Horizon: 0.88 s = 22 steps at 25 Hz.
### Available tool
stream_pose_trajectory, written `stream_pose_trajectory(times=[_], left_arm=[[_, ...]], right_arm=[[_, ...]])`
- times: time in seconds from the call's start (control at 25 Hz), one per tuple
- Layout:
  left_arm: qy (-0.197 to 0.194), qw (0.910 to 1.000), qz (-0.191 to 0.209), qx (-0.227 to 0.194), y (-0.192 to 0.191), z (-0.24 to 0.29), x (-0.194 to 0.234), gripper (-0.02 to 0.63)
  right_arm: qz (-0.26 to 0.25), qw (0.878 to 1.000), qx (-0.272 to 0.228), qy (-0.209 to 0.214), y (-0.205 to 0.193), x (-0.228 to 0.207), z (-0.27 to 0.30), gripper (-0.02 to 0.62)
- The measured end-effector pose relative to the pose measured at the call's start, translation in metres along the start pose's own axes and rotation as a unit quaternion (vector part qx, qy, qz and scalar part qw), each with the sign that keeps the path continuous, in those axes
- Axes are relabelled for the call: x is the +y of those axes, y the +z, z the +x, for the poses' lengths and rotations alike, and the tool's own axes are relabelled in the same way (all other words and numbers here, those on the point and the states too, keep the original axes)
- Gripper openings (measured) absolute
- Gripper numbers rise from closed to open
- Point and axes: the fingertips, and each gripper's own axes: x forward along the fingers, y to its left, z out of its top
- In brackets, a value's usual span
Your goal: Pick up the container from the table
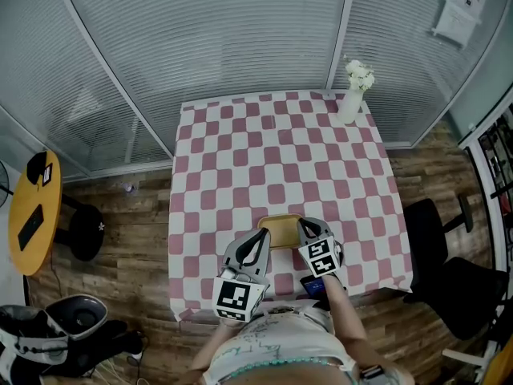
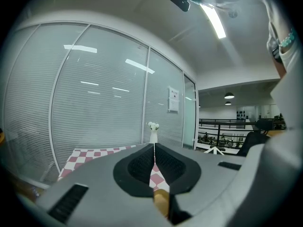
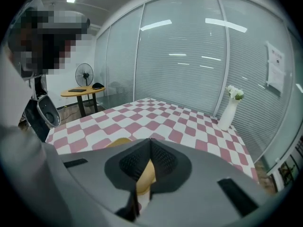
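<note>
Hovering over the near edge of the table (image 1: pixel 240 135), a person's two handheld grippers flank a shallow yellow container (image 1: pixel 280 229) that rests on the pink-and-white checked cloth. The left gripper (image 1: pixel 260 235) sits at the container's left edge with its jaws pressed together at the tips and nothing between them; through the hollow behind the tips only the cloth and a strip of yellow show. The right gripper (image 1: pixel 304 224) tilts down over the container's right edge, its jaws likewise closed and empty, the yellow rim visible just beneath them. Whether either gripper touches the container cannot be made out. At the table's far right corner stands a white vase (image 1: pixel 350 103) of white flowers. To the right of the table is a black chair (image 1: pixel 433 231), and to its left, on the wooden floor, a round yellow side table (image 1: pixel 32 215). Glass walls with blinds rise behind the table.
</note>
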Motion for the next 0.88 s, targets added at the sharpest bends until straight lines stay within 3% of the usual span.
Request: stream_pose_trajectory(times=[0.4, 0.6, 0.88], left_arm=[[-0.001, 1.0000, -0.005, 0.005, -0.005, 0.002, 0.003, 0.017], [-0.001, 0.9999, -0.007, 0.007, -0.007, 0.004, 0.006, 0.017], [0.003, 0.9999, -0.009, 0.013, -0.011, 0.005, 0.014, 0.017]], right_arm=[[0.044, 0.998, 0.030, 0.019, -0.029, -0.007, 0.026, -0.008], [0.025, 0.998, 0.057, 0.010, -0.042, -0.014, 0.037, -0.007], [0.038, 0.995, 0.085, 0.015, -0.060, -0.015, 0.049, -0.006]])
